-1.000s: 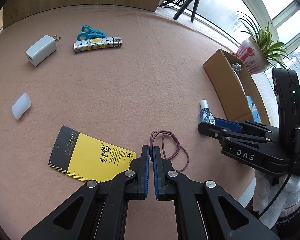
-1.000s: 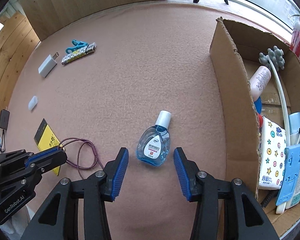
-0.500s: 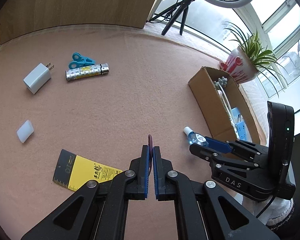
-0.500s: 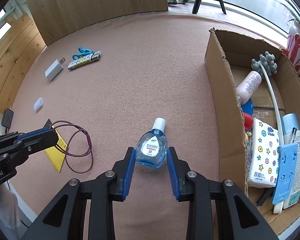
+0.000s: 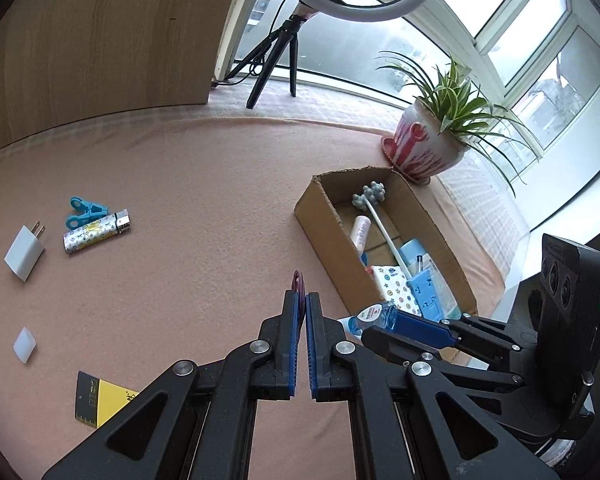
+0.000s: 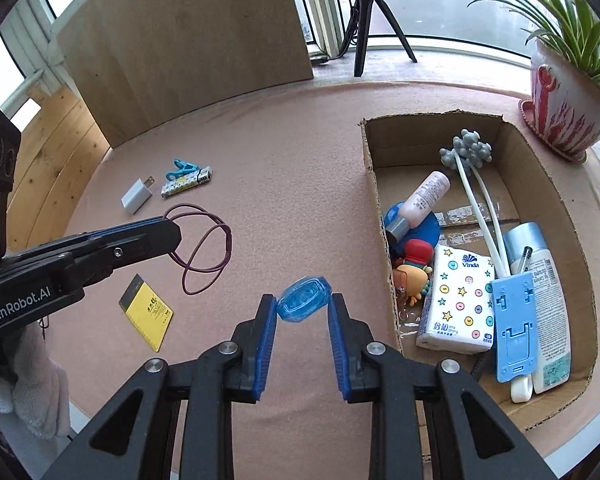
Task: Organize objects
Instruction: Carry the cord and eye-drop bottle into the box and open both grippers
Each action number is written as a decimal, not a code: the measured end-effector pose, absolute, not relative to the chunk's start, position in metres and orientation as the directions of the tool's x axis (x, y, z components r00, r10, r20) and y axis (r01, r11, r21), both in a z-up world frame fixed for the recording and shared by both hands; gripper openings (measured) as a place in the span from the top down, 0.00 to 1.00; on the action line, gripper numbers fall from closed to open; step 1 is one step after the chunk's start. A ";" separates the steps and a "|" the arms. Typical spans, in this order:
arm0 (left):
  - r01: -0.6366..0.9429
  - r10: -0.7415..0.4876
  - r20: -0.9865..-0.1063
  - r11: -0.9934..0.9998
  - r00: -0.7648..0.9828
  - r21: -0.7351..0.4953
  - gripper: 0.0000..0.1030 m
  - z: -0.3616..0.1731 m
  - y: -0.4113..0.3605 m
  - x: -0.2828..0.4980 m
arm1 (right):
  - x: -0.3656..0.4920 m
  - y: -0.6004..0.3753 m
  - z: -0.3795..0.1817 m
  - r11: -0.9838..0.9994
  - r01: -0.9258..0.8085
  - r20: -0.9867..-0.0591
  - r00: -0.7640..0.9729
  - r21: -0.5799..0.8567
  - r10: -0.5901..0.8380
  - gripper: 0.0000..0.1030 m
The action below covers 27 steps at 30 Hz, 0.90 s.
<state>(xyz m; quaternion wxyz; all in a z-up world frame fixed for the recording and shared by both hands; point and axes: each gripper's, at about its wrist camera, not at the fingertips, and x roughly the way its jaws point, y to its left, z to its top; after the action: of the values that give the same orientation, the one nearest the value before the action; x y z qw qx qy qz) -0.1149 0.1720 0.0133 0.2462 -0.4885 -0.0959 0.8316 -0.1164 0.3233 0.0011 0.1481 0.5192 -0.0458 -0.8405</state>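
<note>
a pink felt worktop [image 6: 300, 168] runs back to a wood panel [image 5: 100, 40] and a curved window.

nearest in the right wrist view, the right tongs [image 6: 303, 312] grip a blue bottle [image 6: 305, 299] end-on between the blue pads, clear of the felt; the jaws are closing on it. in the left wrist view the left tongs [image 5: 303, 308] are clenched tight on a purple band [image 5: 298, 281], only a short bit of it showing above the tips. the right view shows the band's loops hanging from those tongs above the felt.

below the band, a yellow card [image 6: 146, 312] lies flat on the worktop. a white cube [image 5: 25, 345] sits off by itself near the left edge in the left view.

just right of the right tongs stands a cardboard box [image 6: 374, 184], open on top. in it lie a tissue pack [image 6: 458, 296], a blue holder [image 6: 514, 326], a white bottle [image 6: 544, 288], a small toy [image 6: 412, 272], a pink tube [image 6: 424, 196] and a long white brush [image 6: 476, 184].

farther out on the felt, a charger [image 6: 137, 196], a lighter [image 6: 186, 182] and a blue clip [image 6: 184, 167] lie close together, clip touching lighter.

behind the box stands a potted plant [image 6: 568, 96], and a tripod [image 6: 370, 12] at the window.
</note>
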 end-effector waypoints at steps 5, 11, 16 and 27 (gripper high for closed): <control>-0.386 0.543 -0.736 -0.831 -0.403 -0.402 0.97 0.035 0.205 -0.120 | -0.111 0.341 0.027 -0.953 0.193 -0.828 -0.475 0.232 -0.298 0.77; -0.450 0.573 -0.719 -0.802 -0.393 -0.393 0.97 0.050 0.247 -0.134 | -0.103 0.382 0.041 -0.964 0.135 -0.818 -0.510 0.229 -0.265 0.77; -0.478 0.582 -0.720 -0.789 -0.378 -0.387 0.97 0.051 0.278 -0.149 | -0.099 0.415 0.039 -0.973 0.078 -0.827 -0.515 0.218 -0.226 0.77; -0.479 0.561 -0.751 -0.795 -0.348 -0.372 0.97 0.027 0.325 -0.164 | -0.094 0.449 0.023 -0.976 0.032 -0.847 -0.490 0.215 -0.203 0.77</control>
<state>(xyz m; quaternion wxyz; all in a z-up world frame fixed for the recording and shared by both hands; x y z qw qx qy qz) -0.1637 0.3246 0.0267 0.3174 -0.4747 -0.0433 0.8198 -0.0945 0.4489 0.0232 0.0684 0.5001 -0.0855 -0.8590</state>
